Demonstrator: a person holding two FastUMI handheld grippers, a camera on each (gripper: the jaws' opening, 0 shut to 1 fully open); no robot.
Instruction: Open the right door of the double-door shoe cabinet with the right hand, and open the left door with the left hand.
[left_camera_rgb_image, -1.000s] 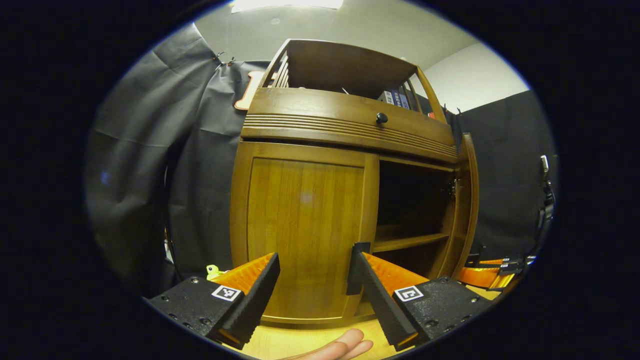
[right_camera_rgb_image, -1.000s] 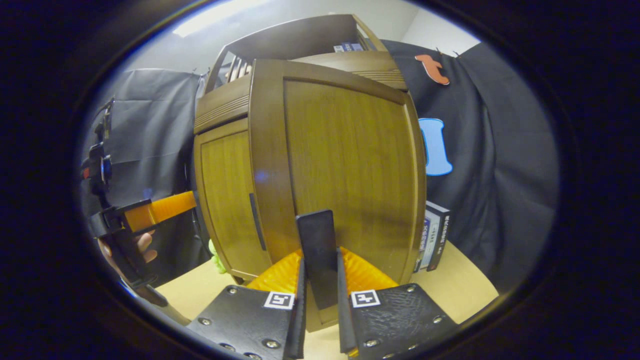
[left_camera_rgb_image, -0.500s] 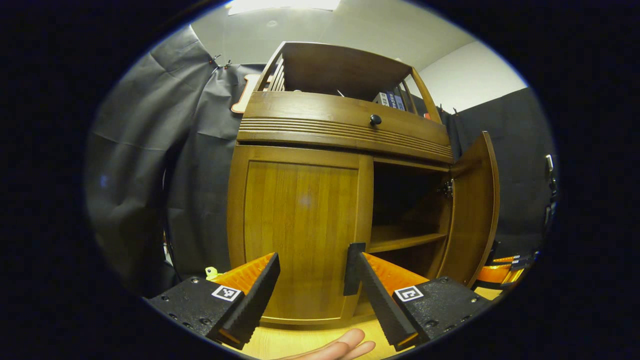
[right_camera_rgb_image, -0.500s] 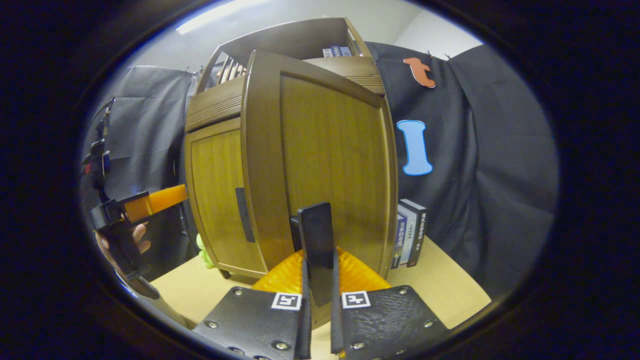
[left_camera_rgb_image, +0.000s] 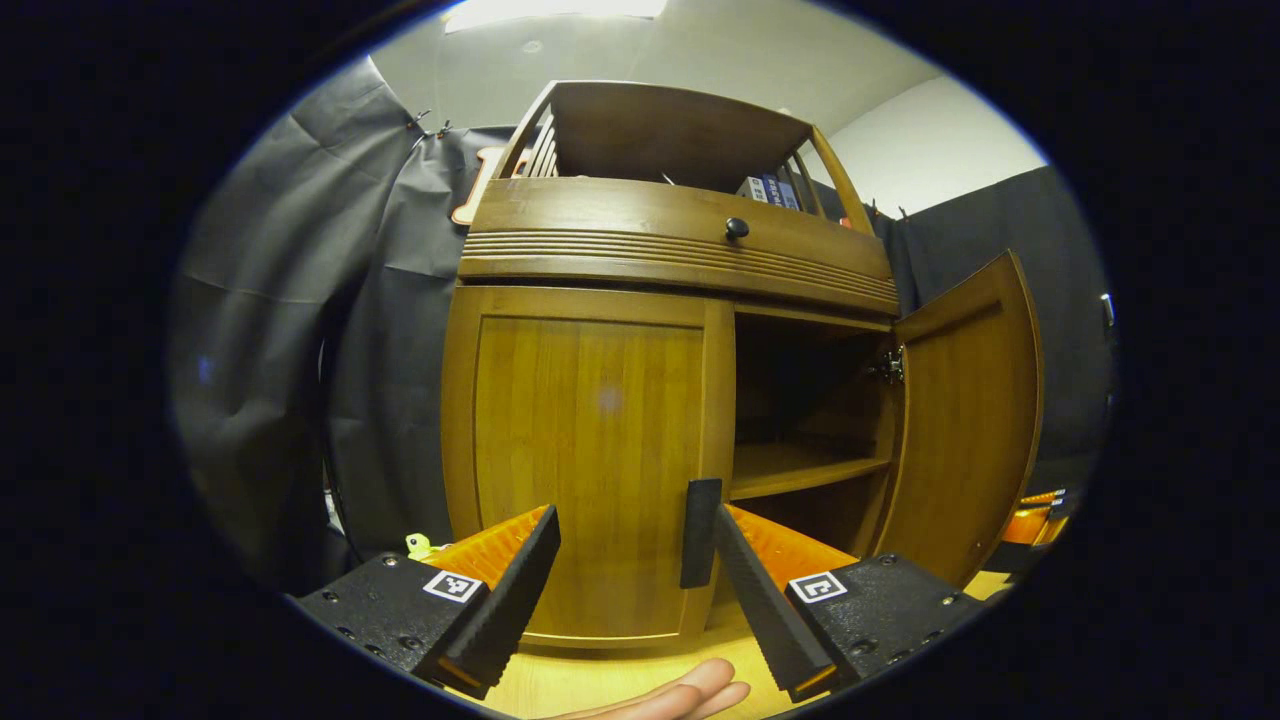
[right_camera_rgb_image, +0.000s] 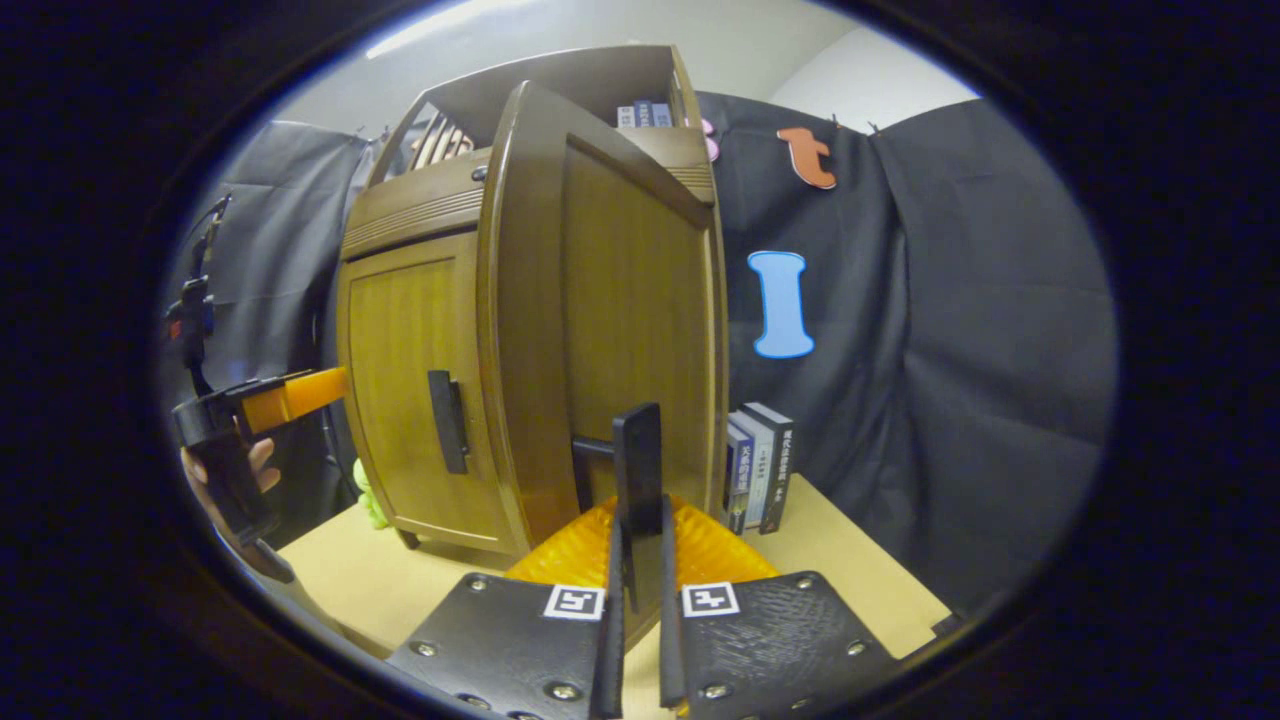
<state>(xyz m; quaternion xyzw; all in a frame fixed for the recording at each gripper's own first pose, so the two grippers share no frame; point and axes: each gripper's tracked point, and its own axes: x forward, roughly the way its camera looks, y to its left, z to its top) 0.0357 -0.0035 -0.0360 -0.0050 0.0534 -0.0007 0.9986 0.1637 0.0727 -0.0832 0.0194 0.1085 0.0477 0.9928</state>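
Observation:
The wooden shoe cabinet (left_camera_rgb_image: 680, 215) stands close ahead. Its left door (left_camera_rgb_image: 590, 440) is closed, with a dark upright handle (left_camera_rgb_image: 700, 533) at its inner edge. My left gripper (left_camera_rgb_image: 632, 525) is open just in front of that door, and its right finger lies beside the handle without gripping it. The right door (left_camera_rgb_image: 965, 410) stands swung out wide, baring a shelf (left_camera_rgb_image: 800, 465) inside. In the right gripper view, my right gripper (right_camera_rgb_image: 637, 530) is shut on the right door's handle (right_camera_rgb_image: 637, 460). The left door (right_camera_rgb_image: 405, 370) and the left gripper (right_camera_rgb_image: 260, 410) show farther off there.
A drawer with a dark knob (left_camera_rgb_image: 736, 228) runs above the doors, and books (left_camera_rgb_image: 765, 188) stand on the top shelf. More books (right_camera_rgb_image: 760, 465) lean beside the cabinet on the wooden table (right_camera_rgb_image: 870, 570). A small green toy (left_camera_rgb_image: 420, 545) sits at the cabinet's left foot. Fingers of a hand (left_camera_rgb_image: 690, 690) show low down.
The right door has swung farther open with my right gripper still shut on its handle. My left gripper has edged slightly nearer the left door's handle and stays open.

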